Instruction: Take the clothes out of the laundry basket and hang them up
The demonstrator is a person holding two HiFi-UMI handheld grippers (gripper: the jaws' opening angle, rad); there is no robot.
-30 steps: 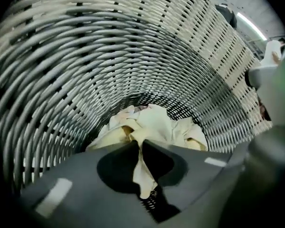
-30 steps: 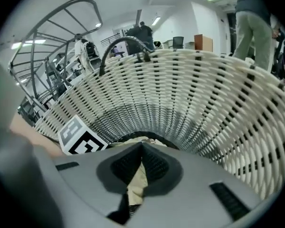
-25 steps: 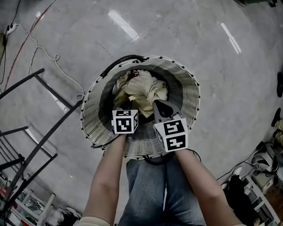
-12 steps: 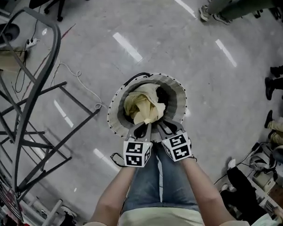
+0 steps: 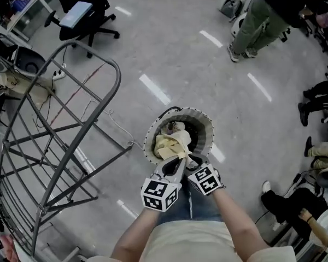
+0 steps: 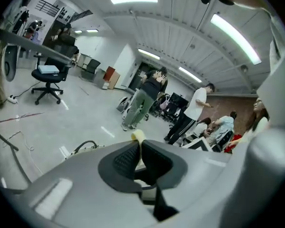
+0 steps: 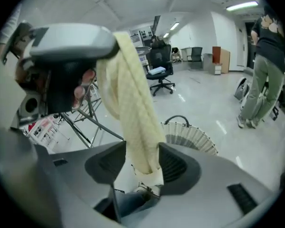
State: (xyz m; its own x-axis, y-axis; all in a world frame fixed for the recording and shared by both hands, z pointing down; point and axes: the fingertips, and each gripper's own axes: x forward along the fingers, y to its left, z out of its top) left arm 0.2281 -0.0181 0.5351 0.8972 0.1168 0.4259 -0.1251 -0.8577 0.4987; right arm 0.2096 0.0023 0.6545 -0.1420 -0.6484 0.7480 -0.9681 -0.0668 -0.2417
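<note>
The round wicker laundry basket (image 5: pixel 205 127) stands on the floor in front of the person, with some clothes left inside. A cream garment (image 5: pixel 171 145) hangs above it. My left gripper (image 5: pixel 173 166) is shut on the garment's top edge, and a cream tip (image 6: pixel 138 136) pokes out between its closed jaws. The garment (image 7: pixel 133 113) drapes down from the left gripper through my right gripper (image 7: pixel 142 163). The right jaws have just been opening and now stand apart, with the cloth loose between them. In the head view the right gripper (image 5: pixel 193 161) is close beside the left.
A grey metal drying rack (image 5: pixel 60 119) stands to the left of the basket. A black office chair (image 5: pixel 87 18) is at the far left. One person stands at the top right (image 5: pixel 257 15) and others sit at the right edge (image 5: pixel 311 222). Cables lie on the floor.
Both grippers have risen with the cream garment, pulling it up out of the basket. The view has risen too, so the basket looks smaller and the drying rack has come into sight.
</note>
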